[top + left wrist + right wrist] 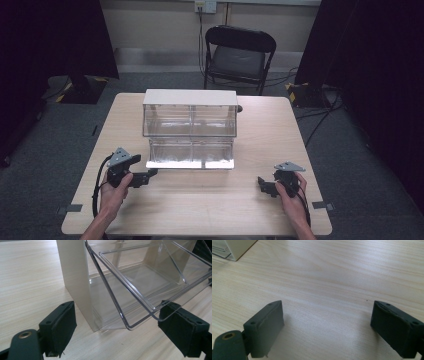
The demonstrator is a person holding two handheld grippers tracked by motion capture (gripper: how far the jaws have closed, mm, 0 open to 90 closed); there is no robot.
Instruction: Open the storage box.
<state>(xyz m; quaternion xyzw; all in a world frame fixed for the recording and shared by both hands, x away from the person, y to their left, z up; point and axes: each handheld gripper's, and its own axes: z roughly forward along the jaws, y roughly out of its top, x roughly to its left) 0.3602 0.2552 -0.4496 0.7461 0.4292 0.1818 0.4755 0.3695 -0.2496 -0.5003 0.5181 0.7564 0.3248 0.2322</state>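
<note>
Organizer [190,127] first, a two-tier clear plastic bin unit with cream side panels, sitting at the centre of the wooden table [210,210], a touch toward twelve o'clock; both tiers look empty, and the lower bin [191,154] is tipped out toward six o'clock, its shiny front lip hanging over the tabletop. Judging by the thin transparent walls, it should be light and stiff but slick and easy to scratch or crack, and the whole unit may skid on the smooth wood if it is pushed rather than steadied; the safest hold looks like the front rim of the tilted bin, near a corner where the plastic is doubled, with the cream panel [75,277] as the spot to brace against. Left gripper [149,175] sits at about eight o'clock from the unit, right by the bin's left corner; in the left gripper view its jaws stand apart, that corner [130,326] between them and lying against the far pad, with no squeeze on it. Right gripper [264,186] waits at four o'clock, well apart from the unit, jaws wide over bare wood.
</note>
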